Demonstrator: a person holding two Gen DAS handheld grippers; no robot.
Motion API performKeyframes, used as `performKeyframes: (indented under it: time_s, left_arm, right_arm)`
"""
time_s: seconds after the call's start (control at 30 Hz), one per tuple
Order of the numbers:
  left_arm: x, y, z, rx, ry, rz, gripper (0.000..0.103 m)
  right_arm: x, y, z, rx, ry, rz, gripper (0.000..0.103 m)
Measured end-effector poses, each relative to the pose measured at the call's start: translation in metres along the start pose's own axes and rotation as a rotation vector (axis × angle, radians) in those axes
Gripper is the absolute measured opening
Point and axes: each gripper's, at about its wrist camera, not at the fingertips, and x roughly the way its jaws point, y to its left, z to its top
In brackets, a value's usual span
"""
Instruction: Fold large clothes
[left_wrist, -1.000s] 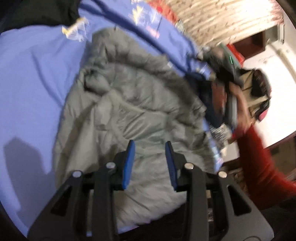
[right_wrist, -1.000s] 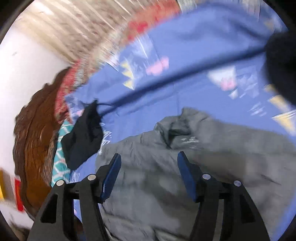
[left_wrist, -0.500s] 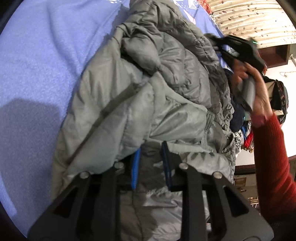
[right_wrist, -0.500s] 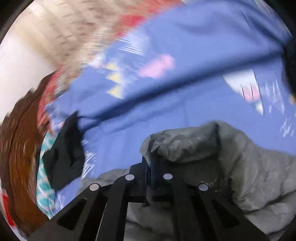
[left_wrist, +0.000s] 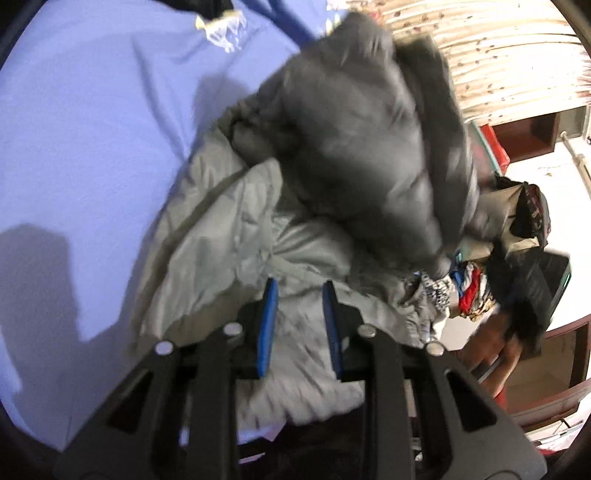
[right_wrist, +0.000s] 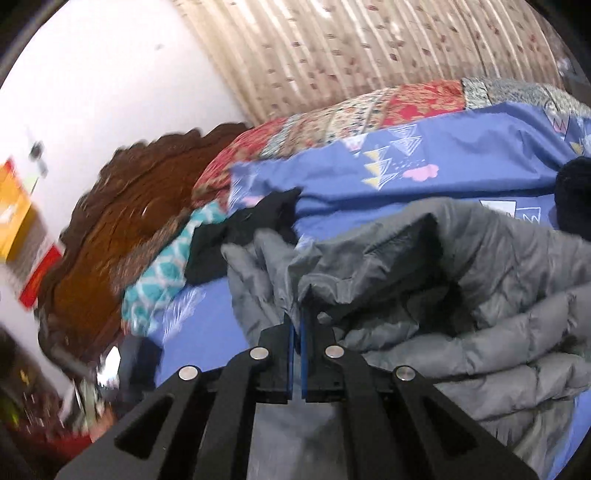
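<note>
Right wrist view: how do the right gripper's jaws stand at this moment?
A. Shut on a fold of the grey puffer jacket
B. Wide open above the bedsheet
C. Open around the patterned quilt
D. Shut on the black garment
A. The right gripper has its jaws nearly together with a fold of the grey puffer jacket pinched between them, while the black garment lies apart on the blue bedsheet.

Right gripper (right_wrist: 296, 325) jaws closed on a fold of the grey puffer jacket (right_wrist: 461, 280), lifted over the blue bedsheet (right_wrist: 443, 155). Black garment (right_wrist: 243, 236) far left of it; carved wooden headboard (right_wrist: 122, 229) further left.
</note>
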Motion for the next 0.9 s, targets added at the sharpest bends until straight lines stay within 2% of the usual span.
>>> performKeyframes:
  time_s: [0.07, 0.13, 0.23, 0.3, 0.47, 0.57, 0.63, 0.77, 0.8, 0.83, 0.9]
  left_arm:
    - [-0.017, -0.001, -0.006, 0.003, -0.024, -0.012, 0.024]
    - [-0.036, -0.003, -0.013, 0.006, -0.055, -0.022, 0.038]
    - [-0.057, -0.005, -0.021, 0.000, -0.092, -0.039, 0.049]
    - [-0.070, -0.006, -0.028, -0.009, -0.110, -0.062, 0.052]
    - [-0.094, -0.013, -0.038, -0.014, -0.163, -0.046, 0.063]
    - [-0.097, -0.018, -0.040, -0.020, -0.153, -0.109, 0.066]
    - [-0.088, -0.025, -0.041, 0.001, -0.136, -0.132, 0.074]
    - [-0.055, -0.028, -0.042, 0.053, -0.085, -0.043, 0.074]
    - [-0.045, -0.025, -0.041, 0.056, -0.061, -0.007, 0.065]
    - [-0.034, -0.021, -0.041, 0.059, -0.032, 0.027, 0.049]
    - [-0.017, -0.008, -0.041, 0.034, 0.019, 0.057, 0.041]
  right_arm:
    - [-0.012, 0.012, -0.031, -0.021, 0.026, 0.001, 0.028]
    - [-0.018, 0.020, -0.058, -0.022, 0.059, 0.010, 0.028]
    - [-0.023, 0.028, -0.094, -0.037, 0.124, 0.009, 0.028]
    - [-0.029, 0.033, -0.112, -0.040, 0.150, 0.012, 0.028]
    - [-0.032, 0.045, -0.139, -0.068, 0.200, 0.030, 0.028]
    - [-0.028, 0.047, -0.150, -0.065, 0.236, 0.072, 0.028]
    - [-0.023, 0.046, -0.156, -0.065, 0.259, 0.099, 0.028]
    - [-0.013, 0.037, -0.163, -0.028, 0.287, 0.108, 0.029]
    - [-0.016, 0.034, -0.164, -0.018, 0.278, 0.105, 0.030]
    - [-0.022, 0.030, -0.165, -0.013, 0.258, 0.084, 0.031]
    - [-0.044, 0.026, -0.166, -0.029, 0.195, 0.079, 0.034]
